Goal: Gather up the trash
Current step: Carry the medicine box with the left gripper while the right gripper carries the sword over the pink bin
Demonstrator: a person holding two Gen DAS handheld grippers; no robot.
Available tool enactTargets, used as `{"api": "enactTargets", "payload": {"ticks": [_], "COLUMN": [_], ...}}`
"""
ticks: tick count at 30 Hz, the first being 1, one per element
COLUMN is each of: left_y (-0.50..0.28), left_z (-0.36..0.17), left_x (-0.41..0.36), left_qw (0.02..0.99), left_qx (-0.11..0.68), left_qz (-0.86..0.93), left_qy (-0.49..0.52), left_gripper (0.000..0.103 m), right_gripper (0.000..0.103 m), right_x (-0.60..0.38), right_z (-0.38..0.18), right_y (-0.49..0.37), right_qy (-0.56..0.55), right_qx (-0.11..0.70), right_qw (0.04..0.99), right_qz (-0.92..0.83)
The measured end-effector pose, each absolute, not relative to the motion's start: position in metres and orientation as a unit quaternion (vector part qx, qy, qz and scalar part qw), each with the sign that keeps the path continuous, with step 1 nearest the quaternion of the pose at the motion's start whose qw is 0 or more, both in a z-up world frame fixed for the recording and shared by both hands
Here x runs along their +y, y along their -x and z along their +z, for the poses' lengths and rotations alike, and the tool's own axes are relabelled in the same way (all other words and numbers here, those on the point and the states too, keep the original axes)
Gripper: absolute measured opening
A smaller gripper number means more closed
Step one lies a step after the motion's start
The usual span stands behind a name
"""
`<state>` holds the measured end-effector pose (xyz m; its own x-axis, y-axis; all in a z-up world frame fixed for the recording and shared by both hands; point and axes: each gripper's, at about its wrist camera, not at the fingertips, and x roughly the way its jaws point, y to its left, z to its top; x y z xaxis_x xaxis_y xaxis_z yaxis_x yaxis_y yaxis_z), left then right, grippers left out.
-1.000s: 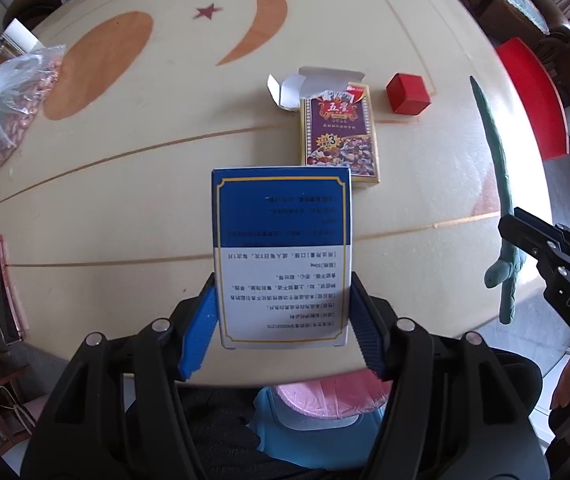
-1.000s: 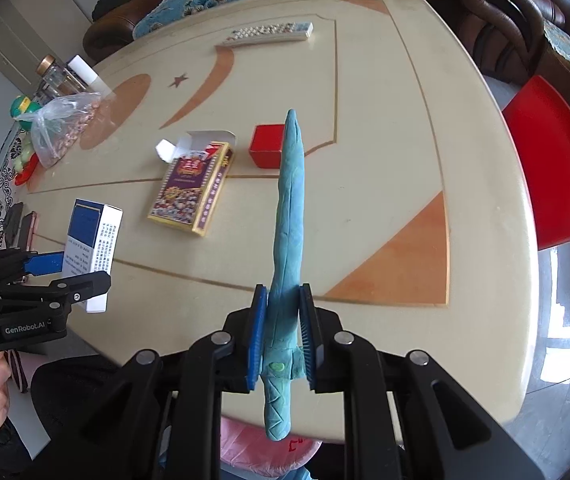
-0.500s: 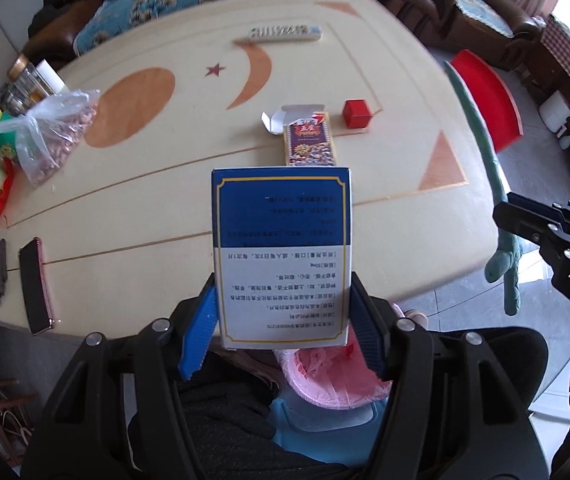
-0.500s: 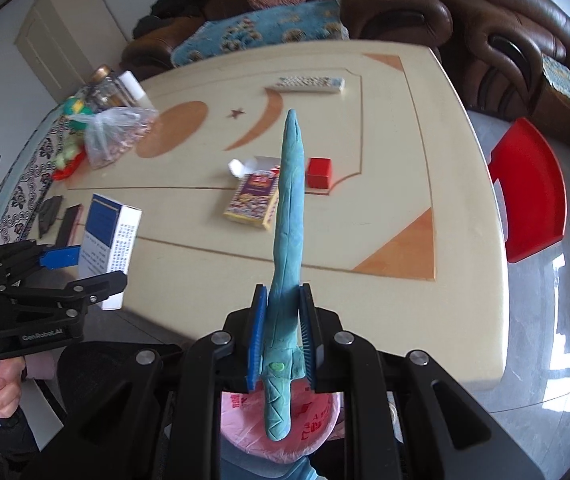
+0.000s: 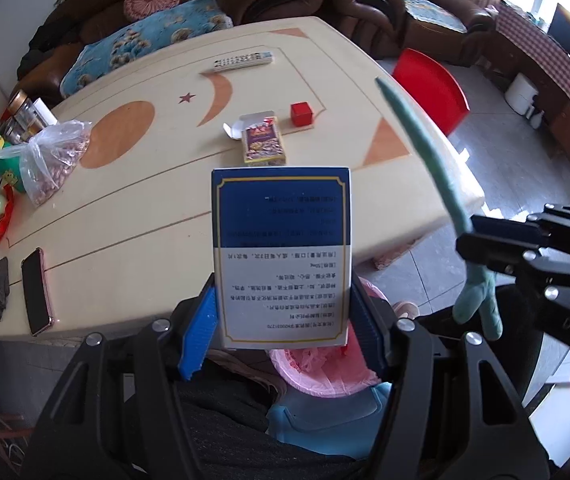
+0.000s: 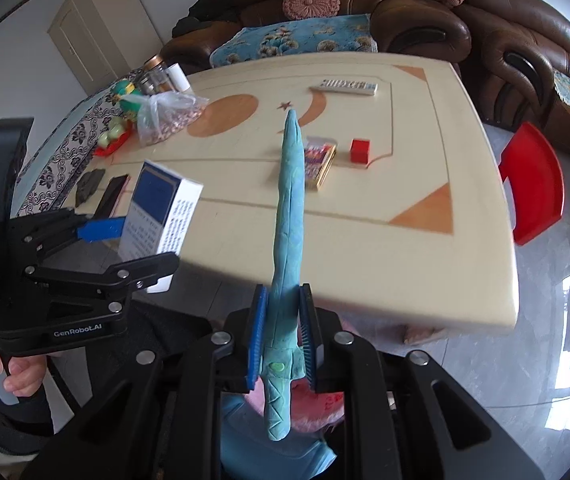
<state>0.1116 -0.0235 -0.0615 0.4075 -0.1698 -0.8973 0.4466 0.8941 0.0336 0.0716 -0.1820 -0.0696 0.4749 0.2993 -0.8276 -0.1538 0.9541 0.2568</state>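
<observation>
My left claw (image 5: 283,316) grips the blue box (image 5: 281,256); my right claw (image 6: 283,334) grips the green toy (image 6: 289,216). Both hang above the pink bin (image 5: 317,372); at 12 o'clock, the snack box (image 5: 263,145) and red cube (image 5: 301,114) remain on the worktop (image 5: 133,216).

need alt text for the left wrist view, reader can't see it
The left gripper grips a blue and white box above a pink-lined bin. At right, the right gripper holds a long teal toy. Behind, a cream table carries a card box and red cube.
</observation>
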Motion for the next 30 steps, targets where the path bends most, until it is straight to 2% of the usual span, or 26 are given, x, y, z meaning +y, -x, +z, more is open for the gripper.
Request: {"api": "enactTargets", "payload": {"ticks": [8, 30], "left_y": [-0.088, -0.075], "left_z": [-0.093, -0.238], "left_x": [-0.028, -0.029], "left_qw": [0.817, 0.743], "left_qx": [0.517, 0.607], "left_qz": [-0.209, -0.233], "left_qy": [-0.146, -0.16], "left_gripper": [0.061, 0.061], "right_gripper": [0.017, 0.017], "right_x": [-0.174, -0.178], "right_z": [-0.1, -0.216], "right_y": [-0.043, -0.028], "right_qy": [-0.086, -0.116], "right_qx": [0.515, 0.597], "right_qw": [0.841, 0.782], "right_qz": [0.143, 0.138]}}
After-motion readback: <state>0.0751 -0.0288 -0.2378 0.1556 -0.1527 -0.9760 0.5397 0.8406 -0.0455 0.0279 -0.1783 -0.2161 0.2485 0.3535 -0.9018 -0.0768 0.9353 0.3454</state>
